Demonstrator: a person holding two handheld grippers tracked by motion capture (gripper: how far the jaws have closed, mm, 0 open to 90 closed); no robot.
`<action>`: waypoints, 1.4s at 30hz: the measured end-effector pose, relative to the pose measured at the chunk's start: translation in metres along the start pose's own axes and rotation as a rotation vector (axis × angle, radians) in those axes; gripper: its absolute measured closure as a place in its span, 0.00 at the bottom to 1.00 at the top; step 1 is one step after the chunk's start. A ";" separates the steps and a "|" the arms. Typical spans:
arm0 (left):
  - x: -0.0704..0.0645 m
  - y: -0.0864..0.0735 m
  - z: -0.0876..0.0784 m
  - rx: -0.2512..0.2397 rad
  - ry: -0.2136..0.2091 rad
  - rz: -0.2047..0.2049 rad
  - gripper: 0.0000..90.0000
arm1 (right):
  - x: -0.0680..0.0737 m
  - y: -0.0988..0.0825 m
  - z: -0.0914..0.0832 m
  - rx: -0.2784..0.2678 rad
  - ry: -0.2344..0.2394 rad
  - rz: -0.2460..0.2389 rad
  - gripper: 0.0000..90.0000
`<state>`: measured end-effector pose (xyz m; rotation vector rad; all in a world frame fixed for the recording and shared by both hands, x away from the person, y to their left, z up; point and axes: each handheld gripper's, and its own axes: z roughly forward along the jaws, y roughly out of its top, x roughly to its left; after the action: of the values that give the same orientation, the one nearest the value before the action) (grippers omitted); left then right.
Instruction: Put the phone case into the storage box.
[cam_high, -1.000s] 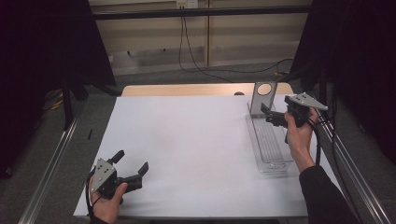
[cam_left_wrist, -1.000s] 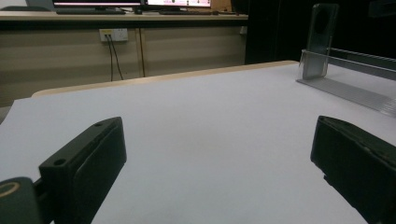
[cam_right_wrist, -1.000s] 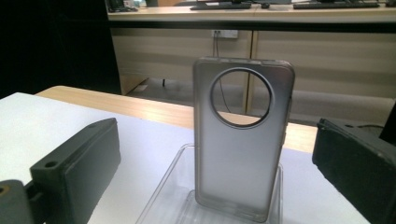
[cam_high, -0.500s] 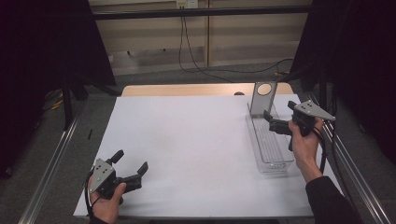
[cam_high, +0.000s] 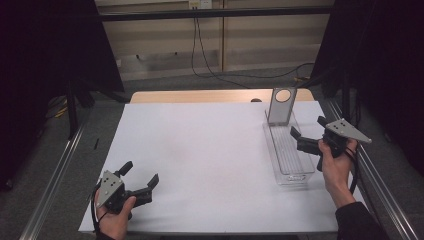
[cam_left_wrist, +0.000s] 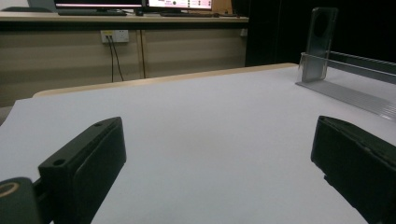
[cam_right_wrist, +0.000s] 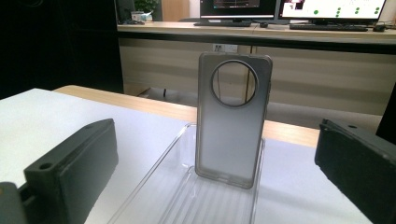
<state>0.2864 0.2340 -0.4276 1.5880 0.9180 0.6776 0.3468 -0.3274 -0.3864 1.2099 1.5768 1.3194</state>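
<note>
A clear, ribbed plastic tray lies lengthwise at the right of the white table sheet. At its far end a grey translucent phone case with a round camera hole stands upright. My right gripper hovers open beside the tray's right edge, jaws pointing at the case. From the right gripper view the case stands straight ahead in the tray, between the open jaws of the right gripper. My left gripper rests open and empty near the front left corner. In the left gripper view, the left gripper faces bare sheet, with the case far right.
The white sheet covers most of the table, and a wooden strip shows at the back. Metal rails run along both sides. Black curtains hang left and right. Cables lie on the floor beyond the table.
The right gripper has drawn back toward the person along the tray's right side, away from the phone case, still open. The left gripper has not moved.
</note>
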 end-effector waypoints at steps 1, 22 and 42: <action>0.000 0.000 0.000 0.000 0.001 0.000 0.04 | 0.000 -0.001 -0.002 0.000 0.001 0.008 0.00; -0.001 0.000 -0.001 -0.001 0.002 0.000 0.04 | 0.004 -0.023 -0.040 0.006 0.011 0.016 0.00; -0.003 0.000 -0.003 -0.010 0.017 -0.007 0.04 | 0.016 -0.042 -0.064 0.004 0.028 -0.009 0.00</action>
<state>0.2819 0.2328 -0.4267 1.5718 0.9308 0.6901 0.2734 -0.3314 -0.4142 1.1904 1.6035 1.3331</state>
